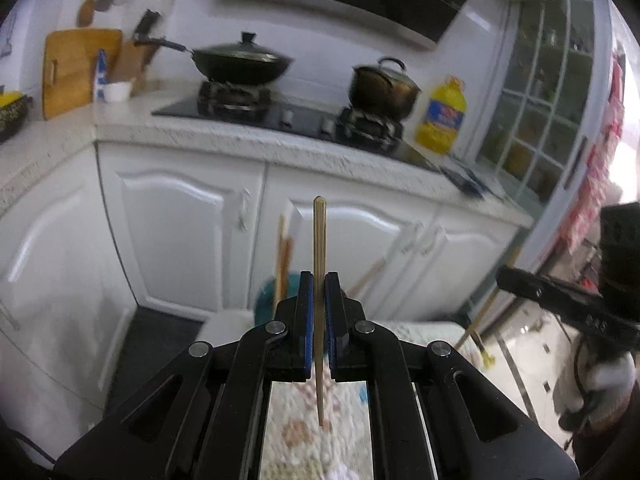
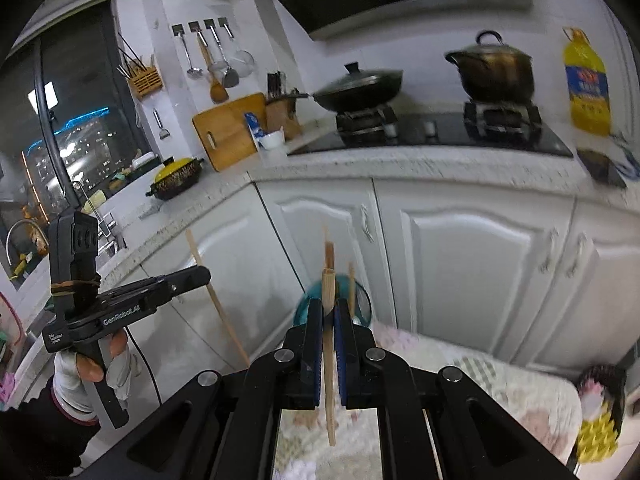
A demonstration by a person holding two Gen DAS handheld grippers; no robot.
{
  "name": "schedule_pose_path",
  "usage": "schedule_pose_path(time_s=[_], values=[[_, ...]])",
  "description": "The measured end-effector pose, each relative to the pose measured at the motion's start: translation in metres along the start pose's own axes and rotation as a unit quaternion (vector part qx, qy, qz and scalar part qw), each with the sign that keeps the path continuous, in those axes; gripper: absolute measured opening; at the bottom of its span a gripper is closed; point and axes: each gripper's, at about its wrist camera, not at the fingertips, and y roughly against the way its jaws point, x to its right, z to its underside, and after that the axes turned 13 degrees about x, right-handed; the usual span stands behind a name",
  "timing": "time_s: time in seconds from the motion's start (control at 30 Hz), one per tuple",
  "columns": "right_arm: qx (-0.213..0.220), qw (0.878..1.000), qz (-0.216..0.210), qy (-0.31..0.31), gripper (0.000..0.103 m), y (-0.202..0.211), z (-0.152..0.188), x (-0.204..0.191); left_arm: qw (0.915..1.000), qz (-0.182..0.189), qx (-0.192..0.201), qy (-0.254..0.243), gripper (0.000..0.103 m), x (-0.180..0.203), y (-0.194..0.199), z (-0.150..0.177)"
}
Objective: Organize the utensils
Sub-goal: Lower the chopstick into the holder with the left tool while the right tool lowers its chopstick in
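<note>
Left wrist view: the left gripper [image 1: 319, 294] has its blue-padded fingers [image 1: 306, 312] closed tight on a single bamboo chopstick [image 1: 319, 240]. The stick stands near upright between the pads, its blunt end above the fingertips and its thin end hanging below them over a patterned cloth [image 1: 316, 432]. Behind the fingers sits a teal container [image 1: 265, 304] with more sticks rising from it, blurred. At right edge, the right gripper [image 1: 560, 300] shows side-on, a second chopstick [image 1: 486, 312] slanting down from it. Background: white cabinets [image 1: 180, 220], speckled counter [image 1: 240, 140], wok [image 1: 240, 62], pot [image 1: 382, 86], yellow oil bottle [image 1: 442, 116].

Right wrist view: the right gripper [image 2: 329, 316] is likewise clamped on its chopstick [image 2: 328, 344], the stick tilted slightly and passing between the pads. The teal container [image 2: 304, 308] lies just beyond the fingertips. At left, a gloved hand [image 2: 86, 368] carries the left gripper [image 2: 202, 274], which grips its slanted chopstick [image 2: 218, 304]. Cutting board [image 2: 228, 132] leans on the wall.
</note>
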Motion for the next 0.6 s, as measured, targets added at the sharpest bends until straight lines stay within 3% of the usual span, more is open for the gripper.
schedule_pose_path(time_s=[0.37, 0.6], values=[[0.031, 0.999, 0.008, 0.017, 0.005, -0.060, -0.045, -0.023, 0.9979, -0.055, 0.030, -0.020, 0.004, -0.017, -0.063, -0.026], [0.041, 0.999, 0.027, 0.018, 0.005, -0.105, -0.047, -0.019, 0.9964, -0.077, 0.027, -0.021, 0.004, -0.024, -0.103, -0.020]])
